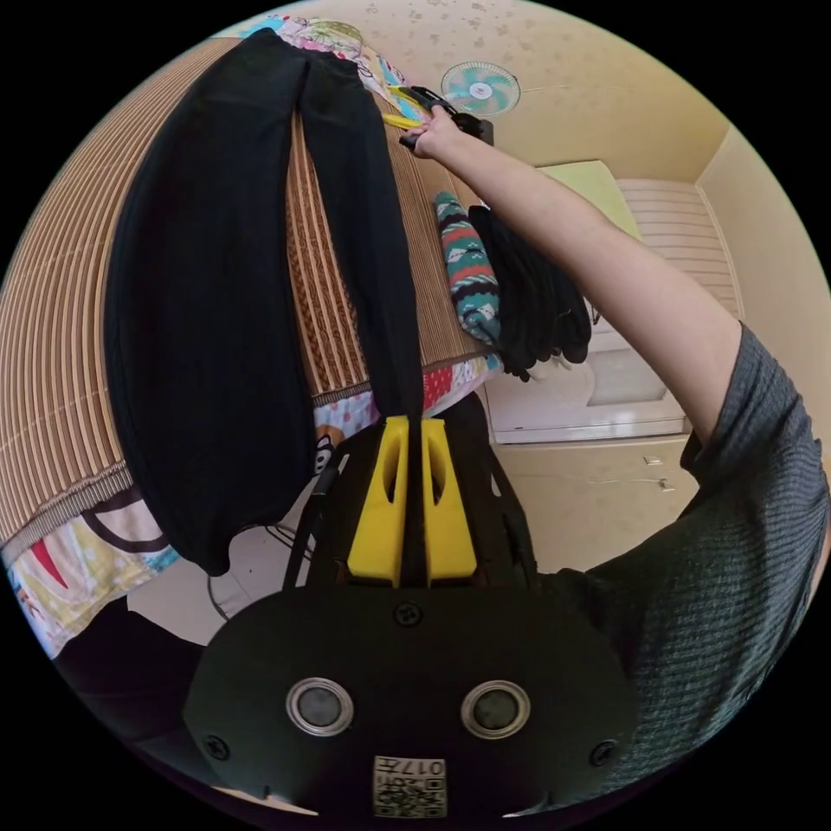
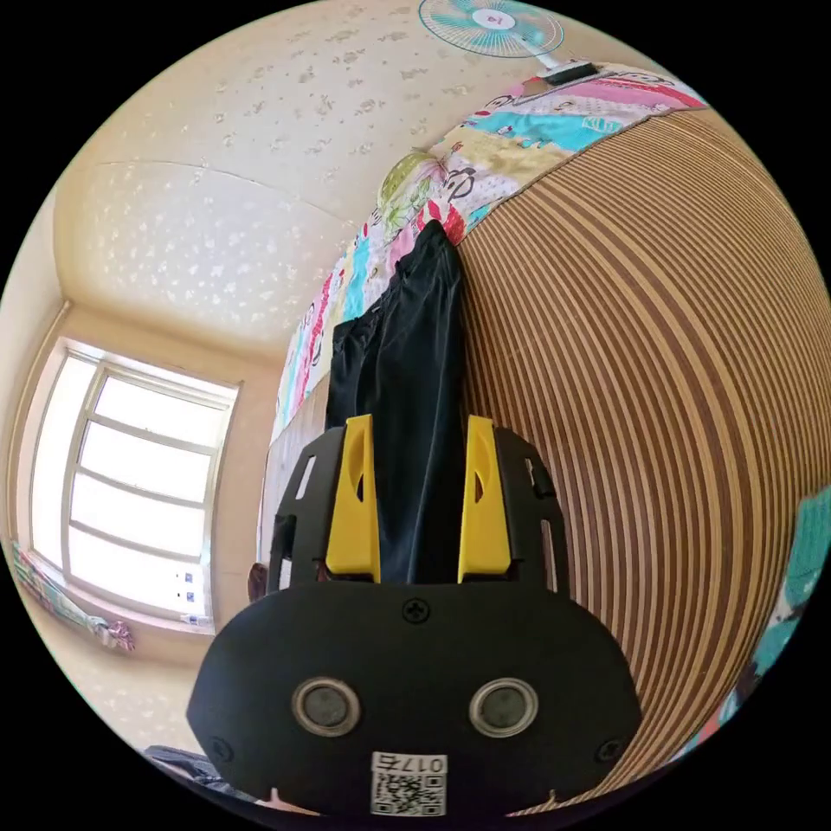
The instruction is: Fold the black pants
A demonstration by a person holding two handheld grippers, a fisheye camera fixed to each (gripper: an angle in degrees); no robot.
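Note:
The black pants (image 1: 208,303) lie stretched out on a striped bamboo mat (image 1: 52,346) over a bed, the two legs running toward me and hanging past the mat's edge. My left gripper (image 1: 415,421) is shut on the hem of the narrower leg. At the far end a hand holds my right gripper (image 1: 414,106) at the waist. In the right gripper view, the right gripper (image 2: 420,421) stands open, its yellow jaws well apart with the black pants (image 2: 407,363) running between them.
A folded teal patterned garment (image 1: 467,264) and a pile of folded black clothes (image 1: 537,294) sit at the mat's edge. A person's bare arm (image 1: 589,251) reaches across. A cartoon bedsheet (image 2: 485,147), a fan (image 1: 480,86), a white cabinet (image 1: 589,398) and a window (image 2: 130,493) surround the bed.

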